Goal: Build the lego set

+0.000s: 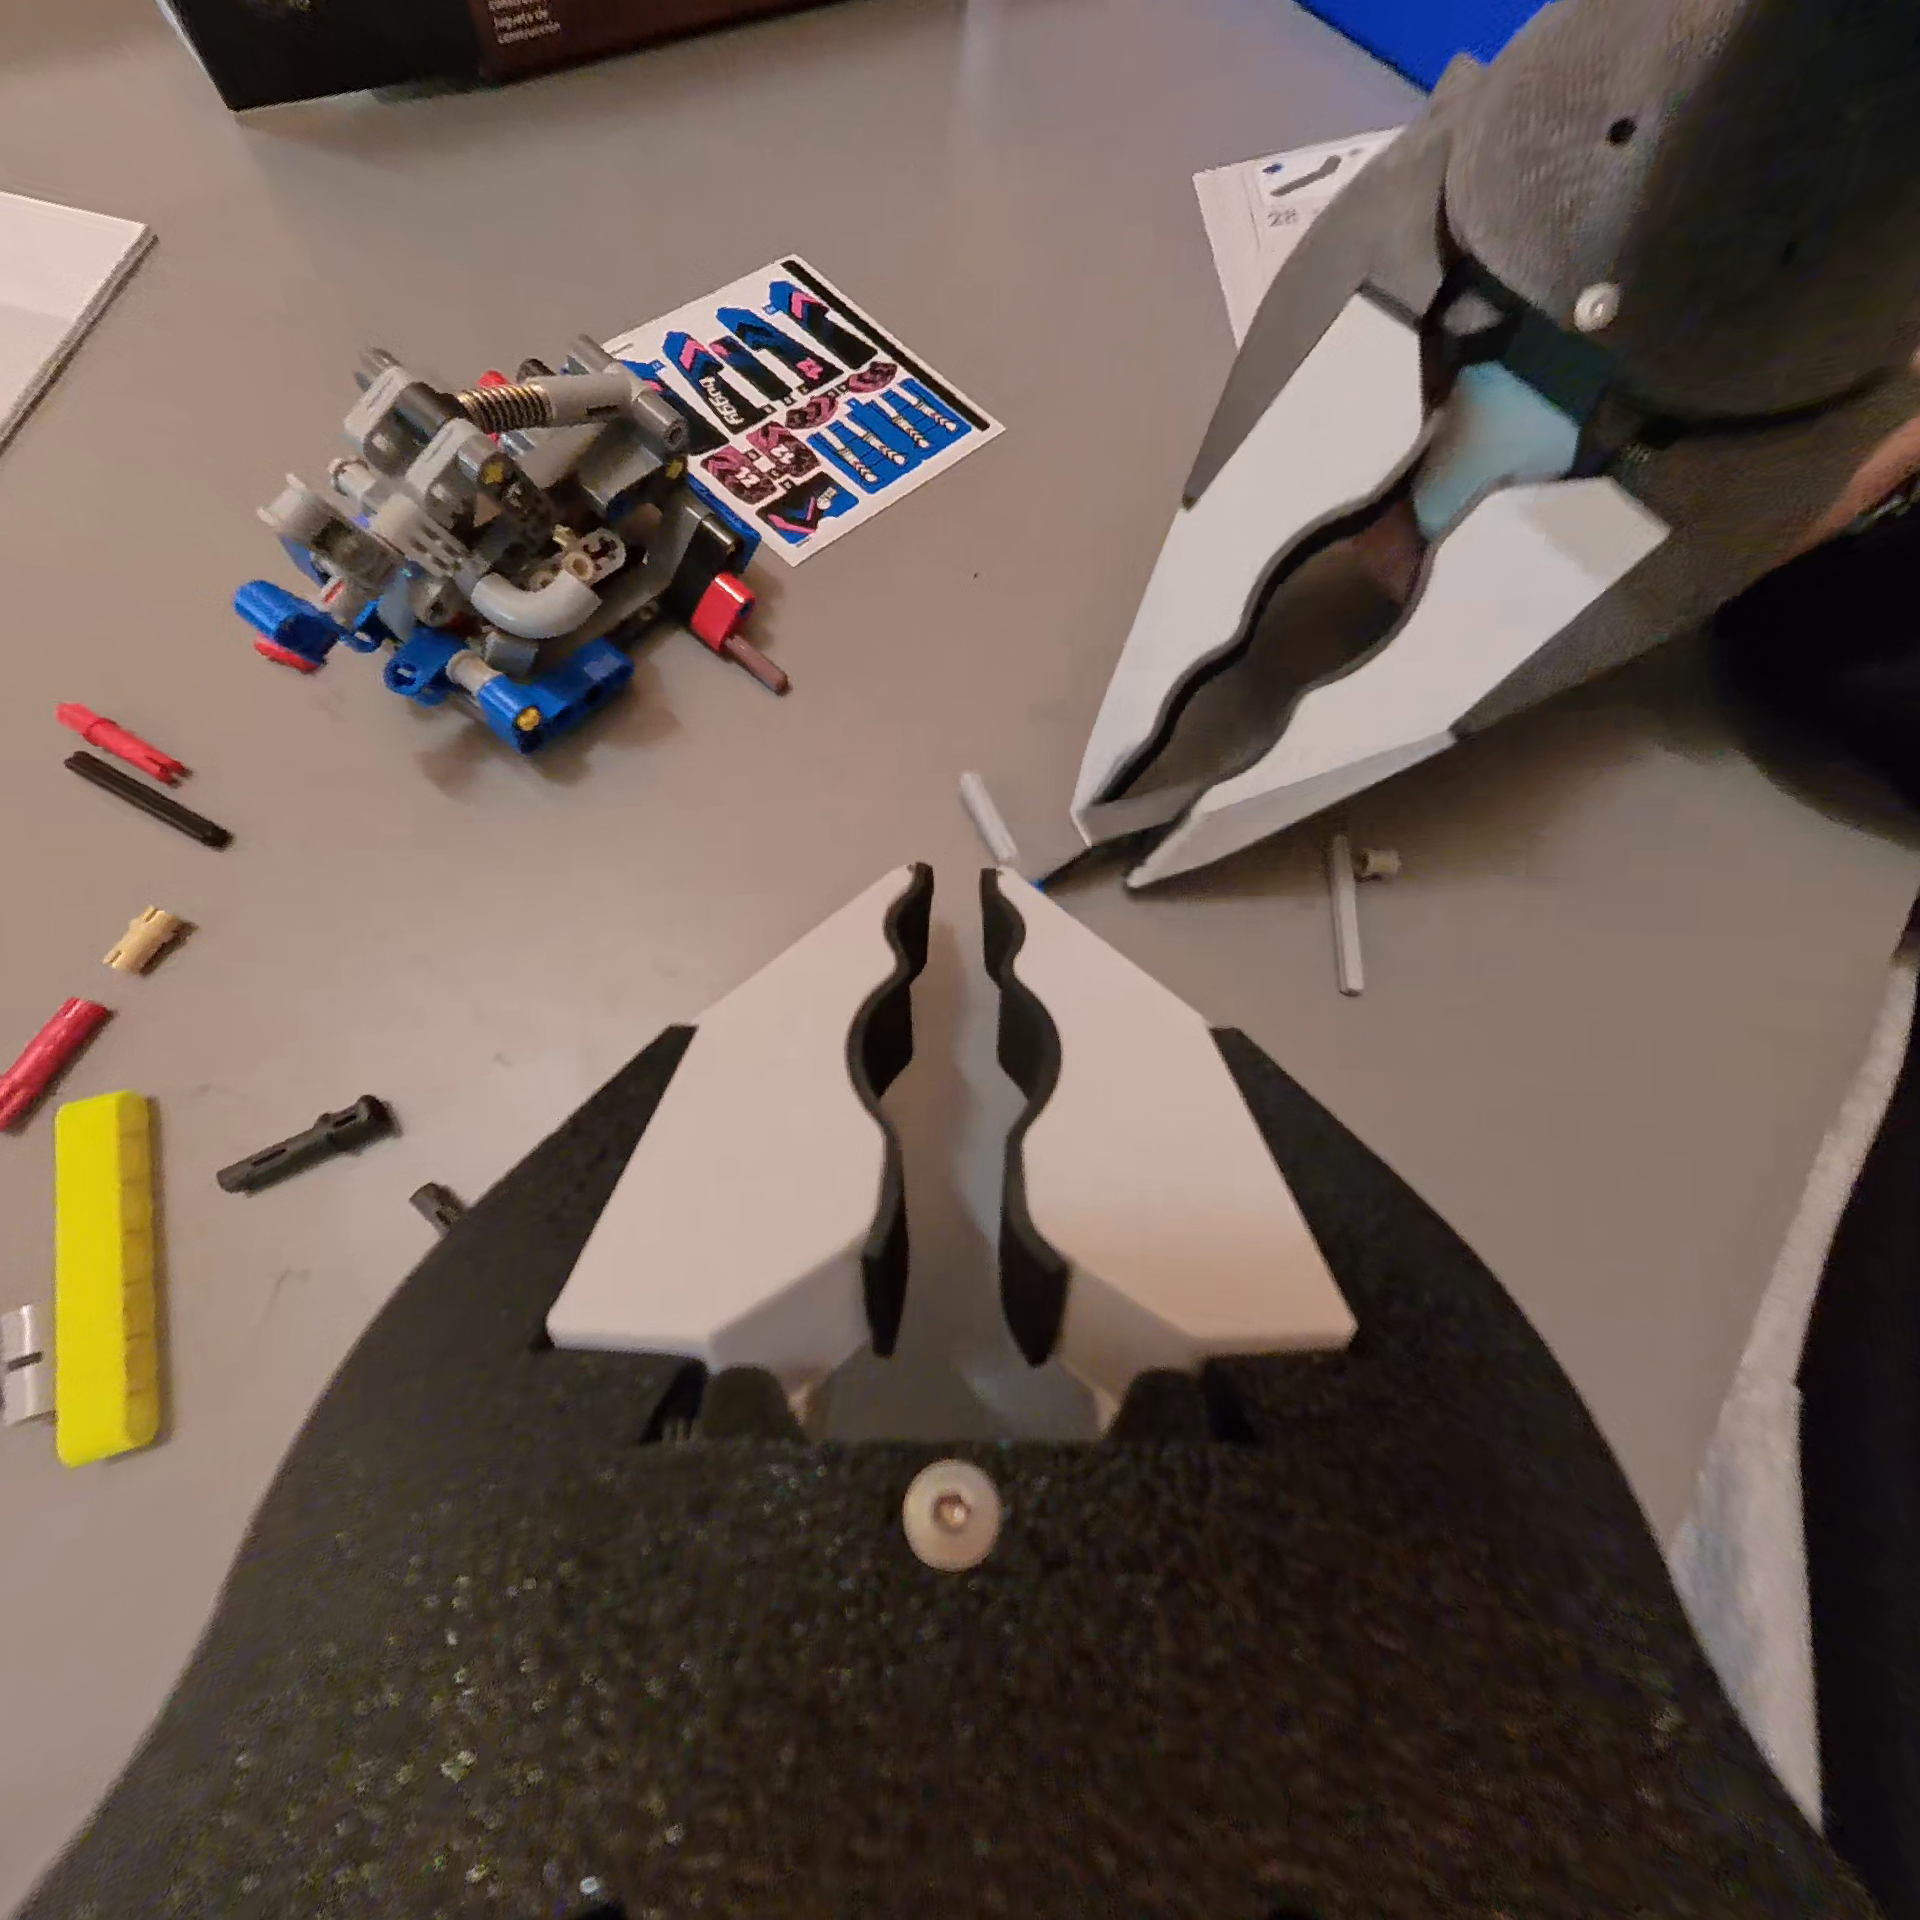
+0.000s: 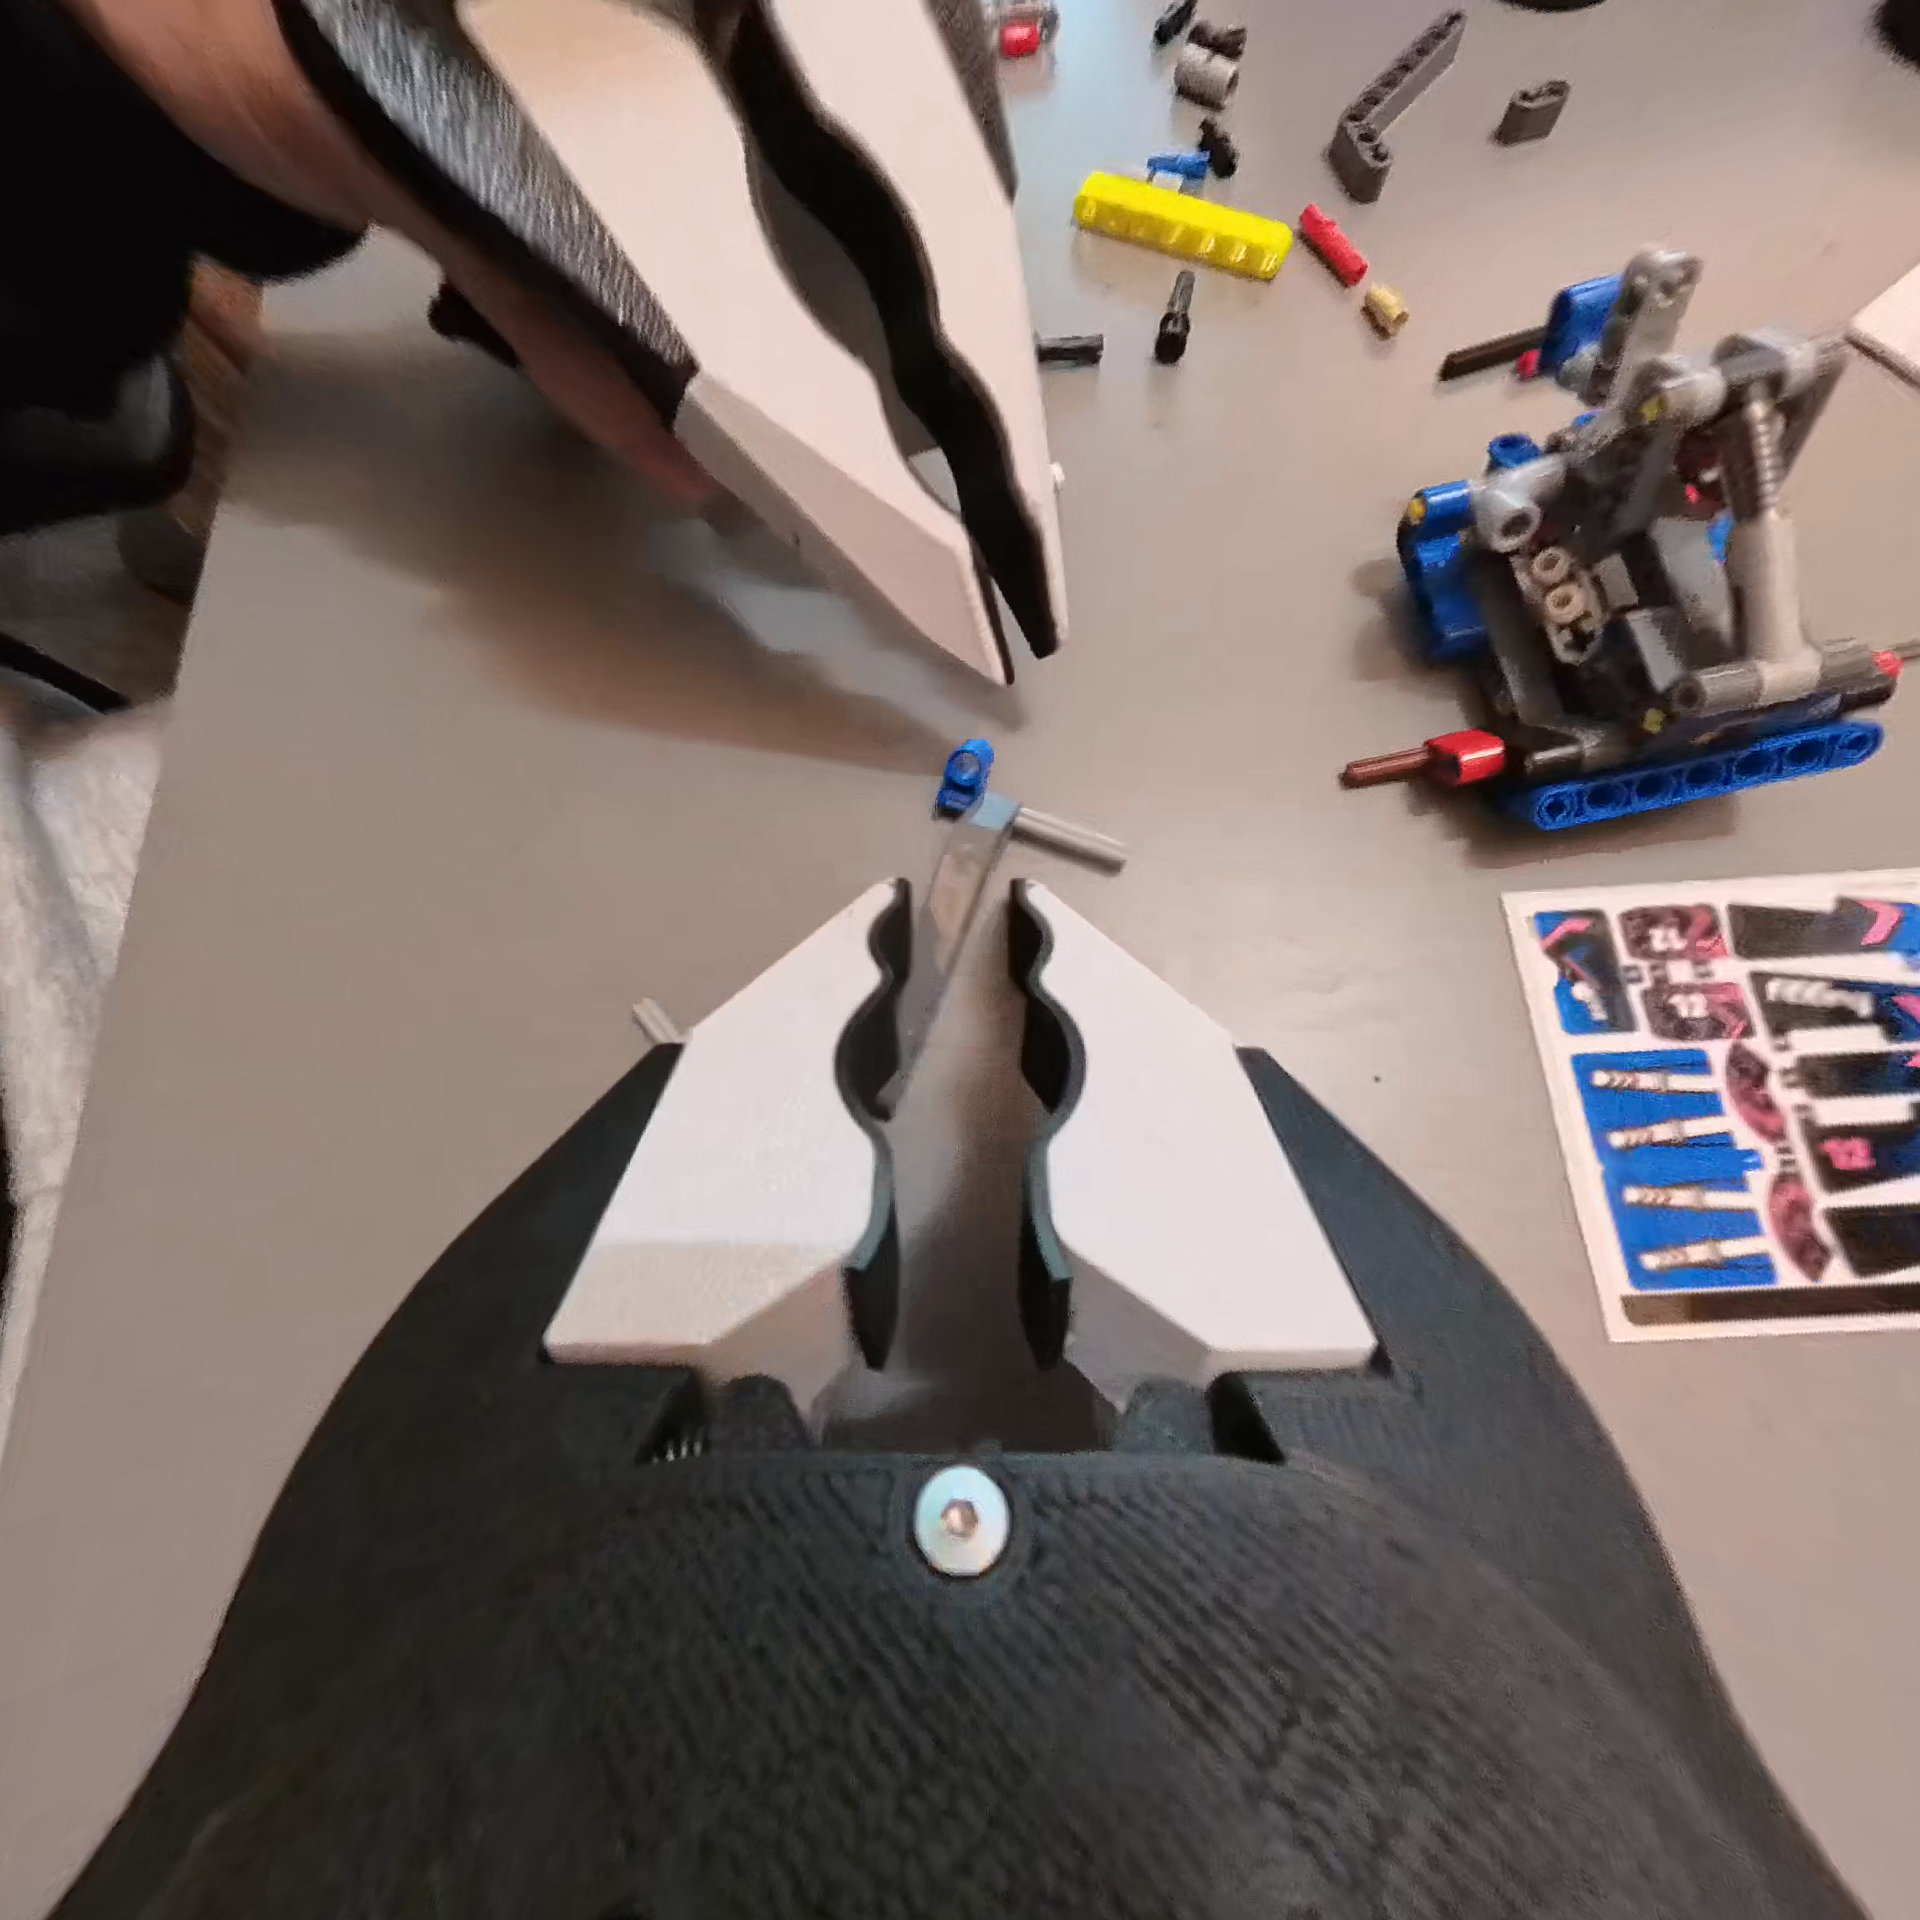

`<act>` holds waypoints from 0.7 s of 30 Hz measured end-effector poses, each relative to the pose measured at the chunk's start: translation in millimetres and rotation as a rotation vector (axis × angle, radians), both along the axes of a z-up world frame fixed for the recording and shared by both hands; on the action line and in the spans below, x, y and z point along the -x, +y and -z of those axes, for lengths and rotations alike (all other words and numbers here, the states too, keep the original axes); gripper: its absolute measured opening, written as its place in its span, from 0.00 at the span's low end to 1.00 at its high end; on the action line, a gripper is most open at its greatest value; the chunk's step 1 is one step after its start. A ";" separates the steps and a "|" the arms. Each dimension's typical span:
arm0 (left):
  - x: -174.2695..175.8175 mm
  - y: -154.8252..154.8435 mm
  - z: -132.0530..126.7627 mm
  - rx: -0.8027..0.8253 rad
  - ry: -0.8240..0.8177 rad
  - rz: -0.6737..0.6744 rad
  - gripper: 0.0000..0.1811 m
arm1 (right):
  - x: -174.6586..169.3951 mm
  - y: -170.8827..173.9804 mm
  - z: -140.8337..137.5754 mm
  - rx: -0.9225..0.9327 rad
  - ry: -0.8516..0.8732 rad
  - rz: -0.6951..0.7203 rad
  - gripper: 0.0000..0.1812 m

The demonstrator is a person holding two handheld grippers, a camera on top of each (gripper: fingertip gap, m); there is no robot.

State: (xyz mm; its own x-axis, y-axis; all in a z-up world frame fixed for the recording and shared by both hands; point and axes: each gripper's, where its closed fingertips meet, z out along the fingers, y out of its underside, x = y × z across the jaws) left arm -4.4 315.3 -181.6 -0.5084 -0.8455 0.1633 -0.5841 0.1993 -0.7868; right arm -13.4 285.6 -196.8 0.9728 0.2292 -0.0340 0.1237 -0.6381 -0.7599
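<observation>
On the grey desk (image 1: 1039, 260) we see one half-built lego model (image 1: 488, 540) well off to our left tool's (image 1: 956, 883) left, one sticker sheet (image 1: 810, 405) just behind it. Both tools, left and right (image 2: 961, 894), stand slightly spread and pinch nothing. Between the two tips lie two light grey axles (image 2: 961, 935), one running lengthwise into the right tool's gap, and one small blue connector (image 2: 964, 774) just beyond; we judge the right nearer.
</observation>
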 end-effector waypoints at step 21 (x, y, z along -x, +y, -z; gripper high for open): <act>2.8 -9.7 5.4 0.105 0.102 0.022 0.03 | -7.1 11.8 -8.5 -0.120 -1.127 -0.297 0.03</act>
